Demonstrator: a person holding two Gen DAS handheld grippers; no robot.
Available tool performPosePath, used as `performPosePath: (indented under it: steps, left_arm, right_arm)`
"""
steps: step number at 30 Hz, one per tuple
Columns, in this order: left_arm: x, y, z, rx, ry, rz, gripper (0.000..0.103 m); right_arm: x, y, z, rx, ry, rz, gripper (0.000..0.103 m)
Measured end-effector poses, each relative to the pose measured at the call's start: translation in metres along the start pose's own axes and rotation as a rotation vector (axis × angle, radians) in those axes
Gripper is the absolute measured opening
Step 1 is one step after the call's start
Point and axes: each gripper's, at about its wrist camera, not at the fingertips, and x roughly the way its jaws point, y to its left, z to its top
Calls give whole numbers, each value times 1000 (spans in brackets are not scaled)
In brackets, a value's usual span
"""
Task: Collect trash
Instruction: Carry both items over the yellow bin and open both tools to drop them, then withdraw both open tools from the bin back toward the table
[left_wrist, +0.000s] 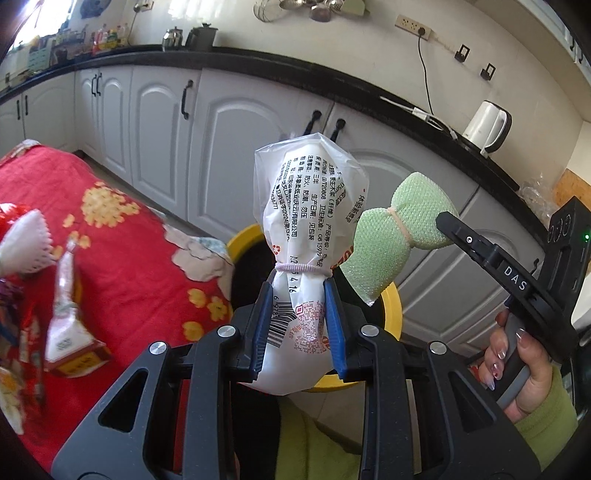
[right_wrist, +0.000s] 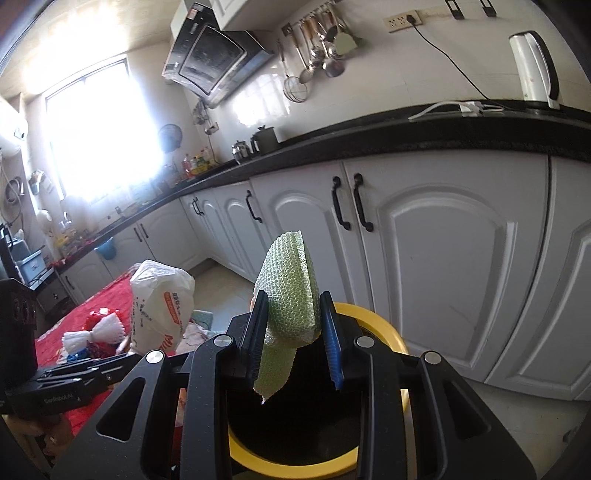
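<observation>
My left gripper (left_wrist: 298, 295) is shut on a white printed plastic bag (left_wrist: 306, 206) tied with a rubber band; the bag (right_wrist: 162, 295) stands upright between the blue pads. My right gripper (right_wrist: 293, 314) is shut on a green foam net wrap (right_wrist: 291, 291) pinched in the middle by a band, and that wrap (left_wrist: 391, 236) hangs just right of the bag. Both items hover over a black trash bin with a yellow rim (right_wrist: 388, 328), whose rim (left_wrist: 243, 236) shows behind the bag in the left wrist view.
A table under a red flowered cloth (left_wrist: 122, 251) stands left of the bin, with a white net wrap (left_wrist: 26, 240) and a small packet (left_wrist: 68, 325) on it. White cabinets (right_wrist: 443, 266) and a black counter with a kettle (right_wrist: 532, 66) run behind. A hand (left_wrist: 517, 369) holds the right gripper.
</observation>
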Motion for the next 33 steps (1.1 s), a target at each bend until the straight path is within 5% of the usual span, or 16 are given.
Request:
performPosePath:
  steps: [16, 19, 33]
  left_arm:
    - [46, -12, 0, -11, 61, 35, 24]
    - [46, -8, 0, -14, 59, 50, 39]
    - [2, 24, -3, -37, -43, 171, 76]
  right_arm:
    - [20, -27, -15, 78, 77, -55, 35]
    - [19, -32, -17, 95, 79, -73, 46]
    - [16, -5, -15, 64, 84, -4, 54]
